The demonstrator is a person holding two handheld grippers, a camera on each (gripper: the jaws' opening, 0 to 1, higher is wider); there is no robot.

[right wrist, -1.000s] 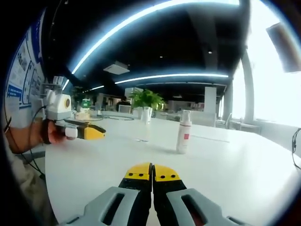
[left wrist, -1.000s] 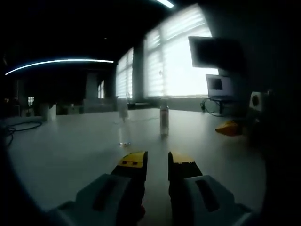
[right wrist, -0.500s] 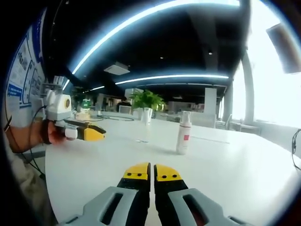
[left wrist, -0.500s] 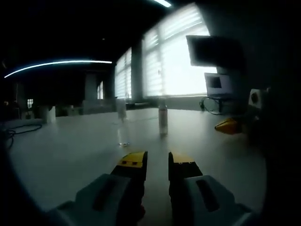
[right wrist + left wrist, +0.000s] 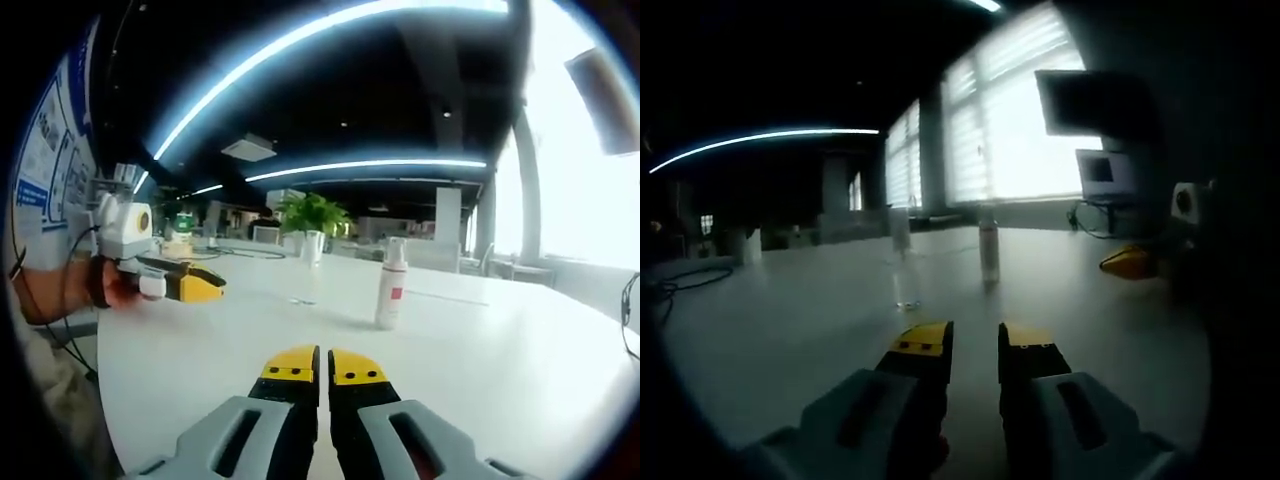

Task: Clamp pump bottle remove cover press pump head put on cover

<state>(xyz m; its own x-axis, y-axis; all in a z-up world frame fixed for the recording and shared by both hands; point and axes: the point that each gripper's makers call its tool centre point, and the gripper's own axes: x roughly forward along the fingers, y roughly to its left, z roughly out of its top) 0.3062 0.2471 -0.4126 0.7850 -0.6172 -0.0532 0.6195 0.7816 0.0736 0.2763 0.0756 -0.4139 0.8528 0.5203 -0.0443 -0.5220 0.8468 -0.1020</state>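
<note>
A white pump bottle (image 5: 390,285) with a pink label and a clear cover stands upright mid-table. It is well ahead of my right gripper (image 5: 324,366), whose yellow-tipped jaws are parted by a narrow gap with nothing between them. In the left gripper view the same bottle (image 5: 988,252) is a dim silhouette against bright windows. It is far in front of my left gripper (image 5: 975,345), which is open and empty. A hand holds the left gripper (image 5: 185,282) above the table at the left of the right gripper view. The right gripper's yellow tip (image 5: 1128,262) shows at the right.
A clear, hard-to-read object (image 5: 304,283) stands on the white table (image 5: 500,370) left of the bottle. A potted plant (image 5: 312,215) sits at the far edge. A monitor (image 5: 1095,105) and laptop (image 5: 1105,180) are at the right, and a cable (image 5: 680,282) at the left.
My right gripper's jaws went from touching to slightly parted. The left view has shifted a little. The bottle stands where it was.
</note>
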